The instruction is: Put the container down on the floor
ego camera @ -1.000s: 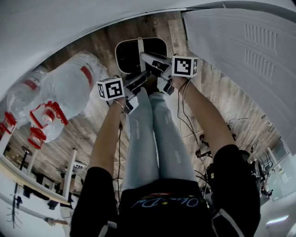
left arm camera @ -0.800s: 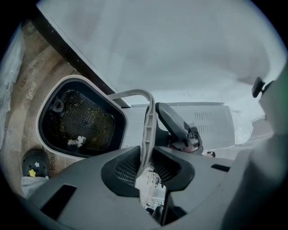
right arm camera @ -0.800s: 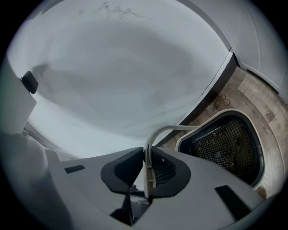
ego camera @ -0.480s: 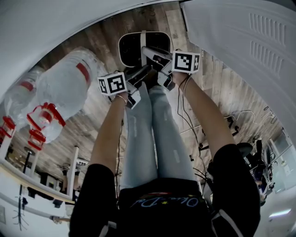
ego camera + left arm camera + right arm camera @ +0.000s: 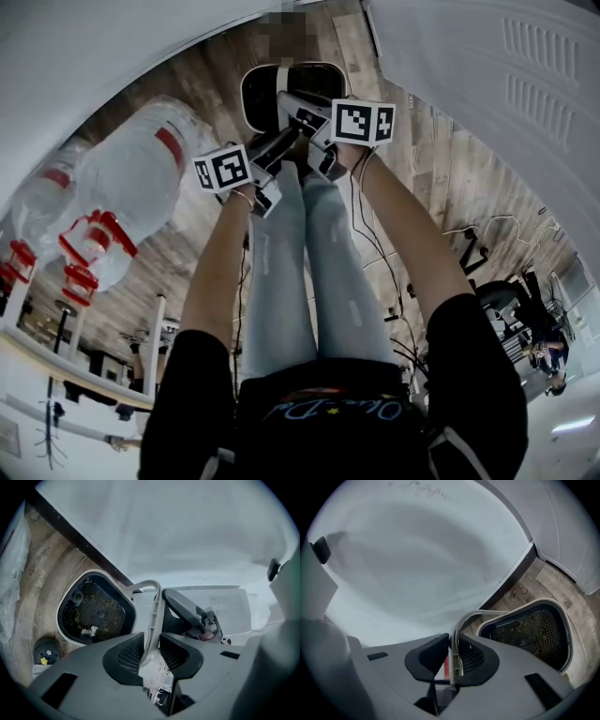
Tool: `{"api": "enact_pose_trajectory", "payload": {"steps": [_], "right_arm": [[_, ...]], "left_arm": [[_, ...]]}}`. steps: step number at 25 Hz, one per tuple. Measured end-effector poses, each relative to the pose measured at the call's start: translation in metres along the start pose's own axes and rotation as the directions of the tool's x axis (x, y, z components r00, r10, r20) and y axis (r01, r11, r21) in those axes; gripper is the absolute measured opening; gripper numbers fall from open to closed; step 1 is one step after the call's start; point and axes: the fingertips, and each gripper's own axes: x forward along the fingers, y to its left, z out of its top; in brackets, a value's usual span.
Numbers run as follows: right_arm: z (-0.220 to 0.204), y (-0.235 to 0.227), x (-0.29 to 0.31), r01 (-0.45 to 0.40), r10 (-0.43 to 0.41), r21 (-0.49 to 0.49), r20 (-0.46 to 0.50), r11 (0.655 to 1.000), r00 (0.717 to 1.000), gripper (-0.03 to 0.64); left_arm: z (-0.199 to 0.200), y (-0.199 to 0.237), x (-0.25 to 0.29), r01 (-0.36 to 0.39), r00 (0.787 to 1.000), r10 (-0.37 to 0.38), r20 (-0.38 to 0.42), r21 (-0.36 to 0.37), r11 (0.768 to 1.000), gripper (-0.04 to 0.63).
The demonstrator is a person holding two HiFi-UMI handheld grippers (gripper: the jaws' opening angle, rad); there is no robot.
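Handle (image 5: 153, 605) clamped in left gripper (image 5: 150, 644), right gripper (image 5: 453, 645)

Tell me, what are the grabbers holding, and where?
The left gripper and right gripper both clamp the container's thin white handle.

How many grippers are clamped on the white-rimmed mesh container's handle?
2. The left gripper is shut on the pale curved plastic handle; the right gripper is shut on that same handle.

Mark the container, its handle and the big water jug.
container (image 5: 105, 604), left gripper view, on its dark mesh bottom.
handle (image 5: 154, 606), left gripper view, on its upright white strap.
water jug (image 5: 141, 173), head view, on its clear body.
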Motion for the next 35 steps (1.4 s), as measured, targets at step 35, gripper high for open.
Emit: {"api": "enact_pose_trajectory", "payload": {"steps": [35], "right_arm": [[-0.017, 0.003, -0.014, 0.036, -0.036, 0.069, 0.001, 0.997, 0.999, 0.089]], "left_arm": [[0.028, 0.057, -0.058, -0.198, 0.972, 0.191, 0.134, 0.036, 0.98, 0.1]]}}
